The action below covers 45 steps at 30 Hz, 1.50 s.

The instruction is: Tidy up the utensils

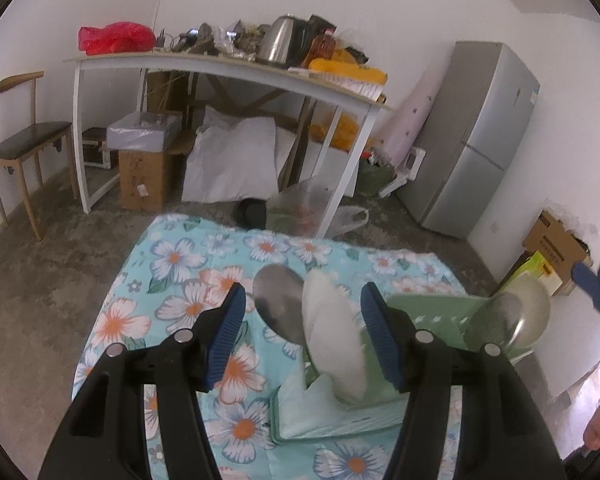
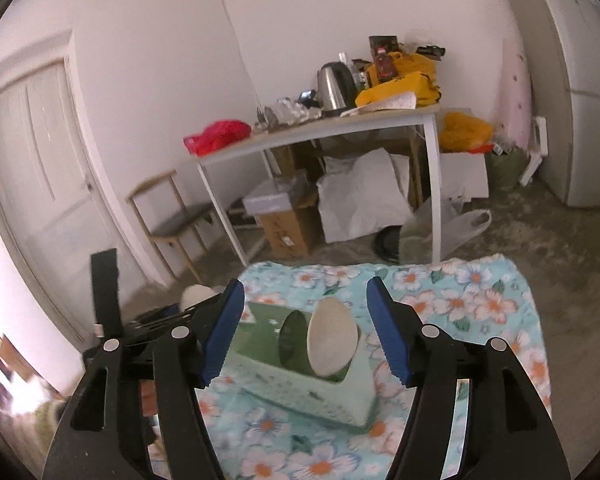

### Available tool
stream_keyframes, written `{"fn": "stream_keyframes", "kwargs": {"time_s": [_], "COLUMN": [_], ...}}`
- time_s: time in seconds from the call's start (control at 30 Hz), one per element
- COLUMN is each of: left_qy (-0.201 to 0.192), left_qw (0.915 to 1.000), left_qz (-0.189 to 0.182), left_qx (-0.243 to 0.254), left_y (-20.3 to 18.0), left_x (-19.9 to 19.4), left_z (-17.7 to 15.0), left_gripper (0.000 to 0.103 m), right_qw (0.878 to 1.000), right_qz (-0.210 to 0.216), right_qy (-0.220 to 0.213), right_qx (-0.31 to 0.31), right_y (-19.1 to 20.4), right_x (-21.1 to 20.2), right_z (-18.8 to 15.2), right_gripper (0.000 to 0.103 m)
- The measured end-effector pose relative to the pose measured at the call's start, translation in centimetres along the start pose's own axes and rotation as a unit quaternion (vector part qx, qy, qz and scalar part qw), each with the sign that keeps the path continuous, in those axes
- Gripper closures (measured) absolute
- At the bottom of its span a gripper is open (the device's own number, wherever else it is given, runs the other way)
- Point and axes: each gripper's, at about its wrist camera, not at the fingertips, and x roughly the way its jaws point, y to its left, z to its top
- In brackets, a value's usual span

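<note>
Ok, status: green utensil holder (image 2: 300,376) sits on the floral cloth (image 1: 188,276) covering the tabletop, w/ a white rice paddle (image 2: 332,336) standing upright in it and a dark round-headed utensil (image 2: 293,338) just behind. Left wrist view shows two steel ladles, one (image 1: 278,308) left of the paddle, one (image 1: 516,316) at the far right of the holder; can't tell which compartment each is in. Right gripper (image 2: 306,328) jaws are apart, nothing pinched; paddle shows between them but further off, no pad contact. Left gripper (image 1: 302,330) jaws also apart, framing paddle + ladle, touching neither afaict. Read: paddle looks freshly parked, so next is prob. backing the right gripper out. To do it clean: pull straight back along the finger line, keep jaws wide so the pads don't clip the paddle head and tip it. Holder looks light, could slide on the cloth, so the left side could brace its wall if it shifts.
</note>
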Motion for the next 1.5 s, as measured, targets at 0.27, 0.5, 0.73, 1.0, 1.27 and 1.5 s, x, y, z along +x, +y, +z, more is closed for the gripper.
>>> {"fn": "stream_keyframes", "kwargs": {"time_s": [0.27, 0.5, 0.73, 1.0, 1.27, 1.5], "left_qy": [-0.044, -0.024, 0.075, 0.110, 0.105, 0.094], "left_qw": [0.9989, 0.9997, 0.9961, 0.9800, 0.9759, 0.9434], "left_qz": [-0.016, 0.000, 0.009, 0.043, 0.042, 0.036], "left_qx": [0.005, 0.008, 0.046, 0.160, 0.186, 0.316], "left_y": [0.2, 1.8, 1.1, -2.0, -2.3, -5.7], "left_x": [-5.2, -10.6, -10.8, -10.1, -12.1, -12.0], "left_z": [-0.2, -5.2, -13.5, -19.4, -21.3, -22.6], "left_gripper": [0.042, 0.039, 0.044, 0.053, 0.053, 0.053], "right_qw": [0.999, 0.990, 0.977, 0.977, 0.973, 0.966], "right_qz": [-0.019, -0.079, -0.061, -0.069, -0.058, -0.081], "right_qy": [-0.011, 0.055, 0.139, 0.177, 0.188, 0.172], "right_qx": [0.041, 0.099, 0.151, 0.096, 0.123, 0.178], "right_y": [-0.3, -0.1, 1.9, 5.4, 4.6, 1.1], "right_x": [-5.8, -8.0, -5.6, -2.4, -3.6, -6.1], "right_z": [-3.7, -10.6, -17.6, -21.3, -23.3, -23.0], "right_gripper": [0.041, 0.041, 0.062, 0.071, 0.071, 0.068]}}
